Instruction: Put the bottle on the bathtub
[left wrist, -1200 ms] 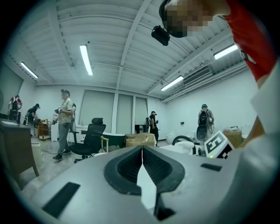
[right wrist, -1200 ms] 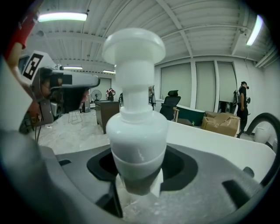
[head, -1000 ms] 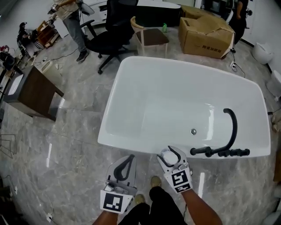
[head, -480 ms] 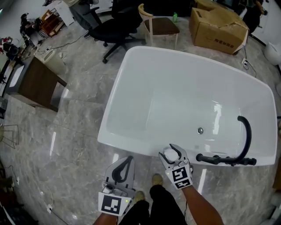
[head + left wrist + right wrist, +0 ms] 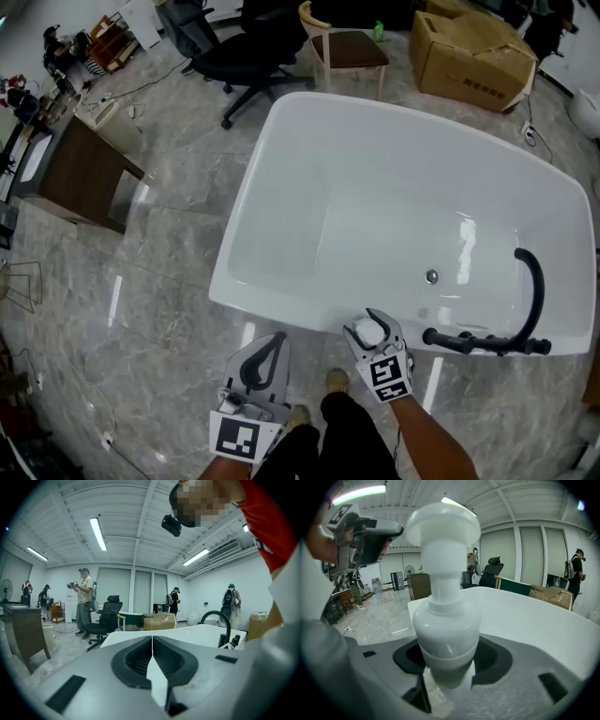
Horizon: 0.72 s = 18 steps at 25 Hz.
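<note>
While the right gripper clamps the white bottle round its lower body, the bottle stands upright, long axis vertical, pump cap on top, just at the bathtub's near rim. The left gripper, off to its left over the grey marble floor, has its jaws pressed together, empty. Ahead, the white basin shows a drain; a black faucet sits to the bottle's right. Beyond stand an office chair and a cardboard box.

Your left gripper sits low in front of you, jaws pressed together, nothing between them. Your right gripper sits slightly ahead, forearm bare, jaws clamped on the white bottle.
</note>
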Tool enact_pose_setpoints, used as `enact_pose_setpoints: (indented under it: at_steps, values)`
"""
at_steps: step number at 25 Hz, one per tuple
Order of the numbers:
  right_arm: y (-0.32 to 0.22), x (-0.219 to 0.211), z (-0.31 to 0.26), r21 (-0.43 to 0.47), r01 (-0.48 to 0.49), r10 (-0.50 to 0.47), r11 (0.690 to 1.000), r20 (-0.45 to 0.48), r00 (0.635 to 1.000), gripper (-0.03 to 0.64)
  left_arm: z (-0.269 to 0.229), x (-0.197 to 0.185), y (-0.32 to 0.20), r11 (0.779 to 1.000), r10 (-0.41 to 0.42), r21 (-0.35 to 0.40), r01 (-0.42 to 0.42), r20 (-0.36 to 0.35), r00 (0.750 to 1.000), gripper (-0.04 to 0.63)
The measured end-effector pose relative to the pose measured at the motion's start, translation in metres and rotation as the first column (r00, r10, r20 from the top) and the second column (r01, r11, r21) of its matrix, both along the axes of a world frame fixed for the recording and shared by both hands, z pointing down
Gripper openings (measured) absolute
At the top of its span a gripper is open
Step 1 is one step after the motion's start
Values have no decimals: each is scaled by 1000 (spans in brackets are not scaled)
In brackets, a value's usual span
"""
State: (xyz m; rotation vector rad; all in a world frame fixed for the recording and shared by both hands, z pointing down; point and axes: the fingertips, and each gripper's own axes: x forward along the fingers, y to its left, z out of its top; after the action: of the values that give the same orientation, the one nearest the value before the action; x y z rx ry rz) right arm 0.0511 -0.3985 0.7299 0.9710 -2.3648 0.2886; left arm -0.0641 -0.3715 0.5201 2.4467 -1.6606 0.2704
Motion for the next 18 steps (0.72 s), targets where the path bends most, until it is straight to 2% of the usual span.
enact_pose_setpoints:
  at_steps: [5, 7, 9, 14, 18]
  values:
    - [1, -4, -4, 12, 4, -5, 1000, 30, 1000, 255, -3, 0, 5, 1000, 5, 2, -5, 5, 1000, 12]
    - [4, -3, -7, 17, 8, -9, 1000, 32, 999, 307, -5, 2, 8, 1000, 10, 2, -10, 4, 1000, 12]
    - [4, -2, -16, 28, 6, -7, 1000, 43, 999, 322, -8, 3, 10, 1000, 14, 3, -14, 3, 1000, 12]
    - [14, 8, -52, 61, -35, 31, 998, 67, 997, 324, -24, 7, 18, 999, 34, 34, -34, -10, 999, 12]
    - [29, 9, -103, 113, -76, 62, 991, 124, 990, 309, -45, 4, 33, 996, 56, 65, -55, -21, 998, 12]
